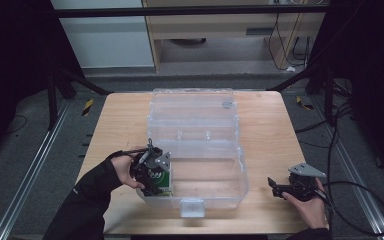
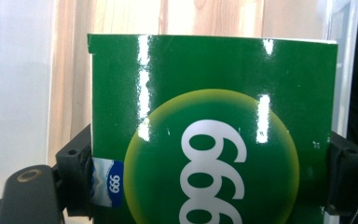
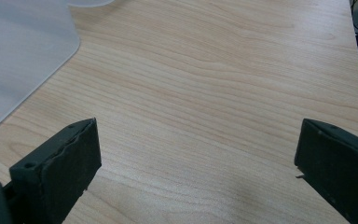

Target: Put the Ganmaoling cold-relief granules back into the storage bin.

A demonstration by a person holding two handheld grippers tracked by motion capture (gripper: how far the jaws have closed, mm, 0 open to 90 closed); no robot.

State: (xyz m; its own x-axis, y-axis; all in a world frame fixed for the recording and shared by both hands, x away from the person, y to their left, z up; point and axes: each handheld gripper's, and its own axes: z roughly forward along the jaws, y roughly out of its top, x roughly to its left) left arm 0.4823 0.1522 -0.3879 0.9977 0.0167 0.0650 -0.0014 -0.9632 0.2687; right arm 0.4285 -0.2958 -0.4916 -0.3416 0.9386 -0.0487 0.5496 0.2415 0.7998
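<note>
A glossy green box (image 2: 214, 130) marked "999" in white on a yellow-green disc sits between the jaws of my left gripper (image 2: 214, 182), which is shut on its two sides. From above, the left gripper (image 1: 152, 181) holds this green box (image 1: 161, 179) just inside the near left corner of a clear plastic bin (image 1: 215, 187). The bin's lid (image 1: 192, 107) lies open toward the back. My right gripper (image 1: 275, 187) rests low over the table to the right of the bin, jaws wide open with bare wood between them (image 3: 196, 154).
The wooden table (image 1: 267, 130) has bare room right and left of the bin. A corner of the bin (image 3: 18, 56) shows in the right gripper view. Cables (image 1: 350, 200) trail off the table's right side. Dark frame posts stand at the back.
</note>
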